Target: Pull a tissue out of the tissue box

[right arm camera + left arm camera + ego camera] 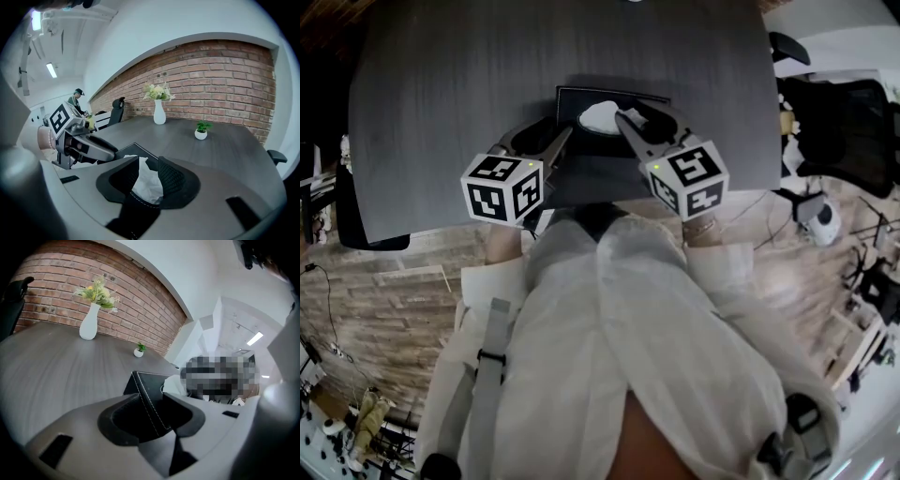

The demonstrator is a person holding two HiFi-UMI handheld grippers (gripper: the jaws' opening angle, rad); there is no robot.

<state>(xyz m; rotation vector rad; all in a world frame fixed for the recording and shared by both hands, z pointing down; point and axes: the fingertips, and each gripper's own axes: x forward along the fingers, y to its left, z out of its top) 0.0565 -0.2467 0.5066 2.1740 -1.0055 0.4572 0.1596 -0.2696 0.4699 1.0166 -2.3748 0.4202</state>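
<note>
While the black, white-stitched leather tissue box (574,101) sits at twelve o'clock from us on the dark grey wooden table (441,112), we hold the left gripper (564,145) at its seven o'clock corner. Its jaws are spread astride the stitched edge, likely to steady the box. We hold the right gripper (146,164) in from five o'clock, jaws wide apart either side of the crumpled white tissue (147,180) rising from the slot, not yet pinching it.

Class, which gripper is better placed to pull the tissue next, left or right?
Right, probably: the right gripper has open jaws flanking the tissue; the left gripper straddles only the tissue box corner.
</note>
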